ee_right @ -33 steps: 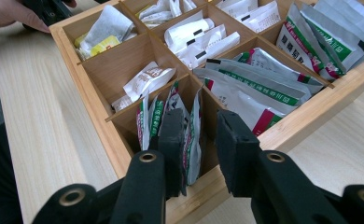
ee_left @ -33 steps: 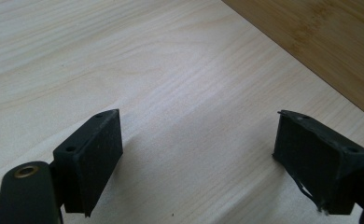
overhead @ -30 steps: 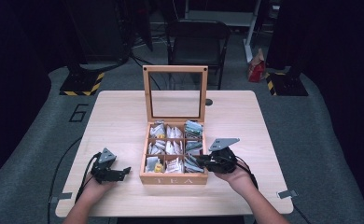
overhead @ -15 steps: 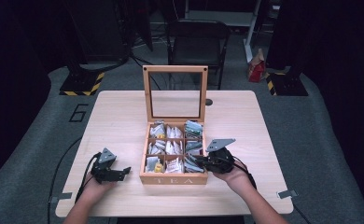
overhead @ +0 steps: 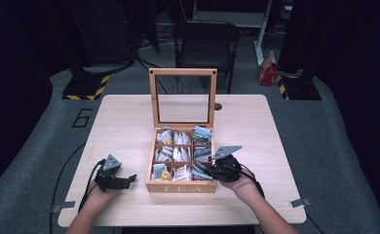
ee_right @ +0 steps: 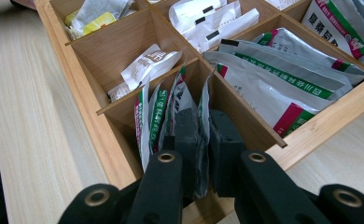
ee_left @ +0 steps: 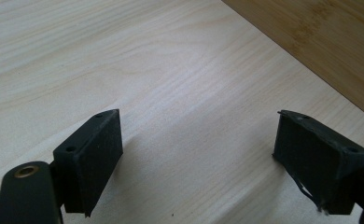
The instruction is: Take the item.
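Black jaws of my right gripper (ee_right: 202, 154) have just been closing and now pinch a silver sachet (ee_right: 201, 140) in the near right compartment of the box (overhead: 180, 186), lettered "TEA", near the table's (overhead: 129, 117) front edge. Left gripper (ee_left: 199, 163) rests spread, left of it.

Pale, fine-grained wood across the table (overhead: 120, 122); warmer honey-brown on the tea box (overhead: 180, 186). White, green-striped, red-cornered sachets (ee_right: 157, 116) in its near compartment. Matte black on both the right gripper (ee_right: 199, 140) and left gripper (ee_left: 199, 154).
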`<action>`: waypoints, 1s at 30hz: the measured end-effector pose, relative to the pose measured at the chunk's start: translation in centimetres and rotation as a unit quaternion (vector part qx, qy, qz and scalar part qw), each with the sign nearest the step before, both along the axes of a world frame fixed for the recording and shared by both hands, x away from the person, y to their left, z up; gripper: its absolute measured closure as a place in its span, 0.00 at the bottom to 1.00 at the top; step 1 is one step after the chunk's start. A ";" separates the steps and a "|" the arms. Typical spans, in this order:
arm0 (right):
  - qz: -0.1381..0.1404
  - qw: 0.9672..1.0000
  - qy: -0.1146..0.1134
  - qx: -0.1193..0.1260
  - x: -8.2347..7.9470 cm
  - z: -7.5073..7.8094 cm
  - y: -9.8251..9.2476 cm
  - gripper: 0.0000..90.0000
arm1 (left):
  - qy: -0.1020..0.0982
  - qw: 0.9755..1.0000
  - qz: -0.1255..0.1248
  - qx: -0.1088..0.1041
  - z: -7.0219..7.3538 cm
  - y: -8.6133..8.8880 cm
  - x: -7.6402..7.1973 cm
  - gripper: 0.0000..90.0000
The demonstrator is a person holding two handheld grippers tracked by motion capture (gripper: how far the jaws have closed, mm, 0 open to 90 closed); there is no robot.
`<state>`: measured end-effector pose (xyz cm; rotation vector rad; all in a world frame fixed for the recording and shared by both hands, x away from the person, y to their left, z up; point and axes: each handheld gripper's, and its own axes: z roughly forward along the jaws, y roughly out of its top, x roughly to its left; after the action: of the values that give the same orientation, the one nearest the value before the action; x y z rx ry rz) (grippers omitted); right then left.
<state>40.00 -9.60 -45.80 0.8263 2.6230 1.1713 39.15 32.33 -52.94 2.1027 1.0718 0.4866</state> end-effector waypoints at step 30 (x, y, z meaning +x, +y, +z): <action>0.013 1.000 0.002 -0.002 0.1 0.0 0.3 1.00 | -0.002 1.000 -0.002 0.005 0.0 0.0 0.0 0.17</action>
<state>40.12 -9.26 -45.75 0.7969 2.6453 1.1721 39.17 32.38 -52.90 2.1121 1.0650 0.4954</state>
